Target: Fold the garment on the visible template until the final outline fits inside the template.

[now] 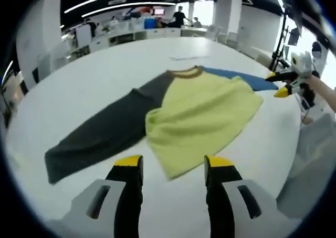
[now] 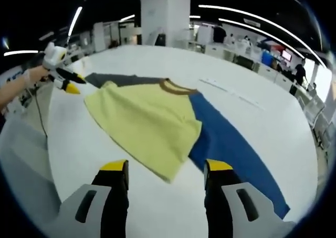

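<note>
Yellow cotton made up the body of the long-sleeved shirt (image 1: 202,120), which lay flat on the round white surface (image 1: 105,75), brown collar at 12 o'clock in both views. Its dark grey sleeve (image 1: 100,133) ran out toward 8 o'clock in the left gripper view; its blue sleeve (image 2: 236,154) ran toward 5 o'clock in the right gripper view. My left gripper (image 1: 173,167) and right gripper (image 2: 165,170) hovered with jaws apart and empty. I judged no fold made yet: both sleeves and the body remained to fold. I could not make out a template.
</note>
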